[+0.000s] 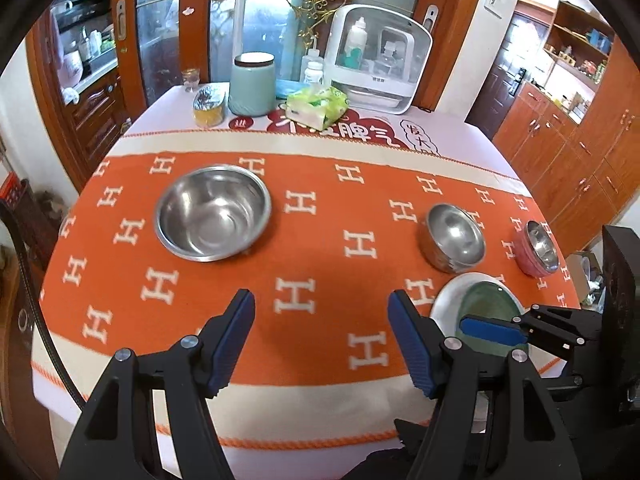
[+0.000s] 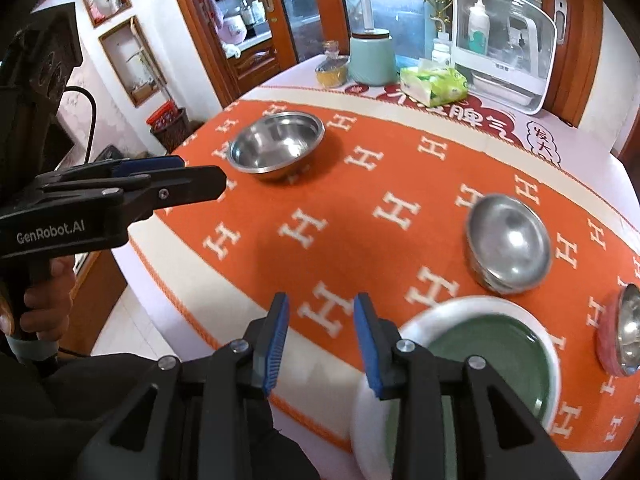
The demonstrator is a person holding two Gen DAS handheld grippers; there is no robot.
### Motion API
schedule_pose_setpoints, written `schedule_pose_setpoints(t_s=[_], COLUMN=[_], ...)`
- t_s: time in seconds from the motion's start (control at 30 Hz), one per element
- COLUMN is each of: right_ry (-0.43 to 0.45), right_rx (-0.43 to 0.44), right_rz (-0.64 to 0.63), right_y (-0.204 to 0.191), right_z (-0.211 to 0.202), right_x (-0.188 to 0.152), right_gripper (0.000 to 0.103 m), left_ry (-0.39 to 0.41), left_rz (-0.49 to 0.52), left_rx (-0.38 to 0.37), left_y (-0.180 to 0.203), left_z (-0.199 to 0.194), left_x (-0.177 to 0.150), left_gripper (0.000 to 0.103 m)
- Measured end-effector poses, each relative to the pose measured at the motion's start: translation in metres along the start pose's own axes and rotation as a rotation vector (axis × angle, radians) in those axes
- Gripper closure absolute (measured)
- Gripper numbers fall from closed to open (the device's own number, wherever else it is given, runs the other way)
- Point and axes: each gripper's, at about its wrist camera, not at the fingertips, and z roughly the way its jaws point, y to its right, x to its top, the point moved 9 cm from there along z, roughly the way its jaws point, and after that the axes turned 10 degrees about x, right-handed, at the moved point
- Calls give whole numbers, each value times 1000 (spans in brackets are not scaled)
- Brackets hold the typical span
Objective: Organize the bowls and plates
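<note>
Green plate [image 2: 492, 364] flat inside white plate [image 2: 416, 320], steel bowls upright, left gripper [image 1: 320, 308] and right gripper [image 2: 320, 314] both apart, empty.

At twelve o'clock on the worktop [image 1: 304, 148] stand a mint canister [image 1: 252, 84], a green tissue pack [image 1: 318, 106] and a white plastic cabinet [image 1: 378, 58]; orange patterned cloth [image 1: 320, 248] covers the middle.

Wooden cabinets [image 1: 568, 148], glass sliding doors [image 1: 256, 20], white walls [image 2: 168, 12], tiled floor [image 2: 120, 320].

"GenRobot.AI" is printed in white on the left gripper [image 2: 176, 184]; beyond the large steel bowl [image 2: 276, 145], the tablecloth [image 2: 472, 118] reads "脾气".
</note>
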Motion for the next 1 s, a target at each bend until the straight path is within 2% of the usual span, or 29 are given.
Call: schedule_pose_setpoints(t_s=[0.3, 0.5, 0.57, 0.67, 1.0], right_ry=[79, 136, 148, 164, 138], right_rx=[-23, -31, -38, -38, -78], right_rz=[83, 135, 152, 176, 239], right_y=[-35, -47, -46, -45, -21], right_z=[36, 56, 62, 71, 108], right_x=[30, 52, 61, 73, 89], right_gripper=[63, 63, 63, 63, 63], left_ry=[37, 23, 25, 24, -41], left_rz=[88, 112, 120, 121, 65], left_rx=[-27, 4, 12, 11, 25], left_y=[-56, -93, -103, -117, -148], left_z=[1, 16, 20, 26, 77], left_x=[29, 44, 48, 54, 62], left_gripper=[35, 35, 35, 27, 27])
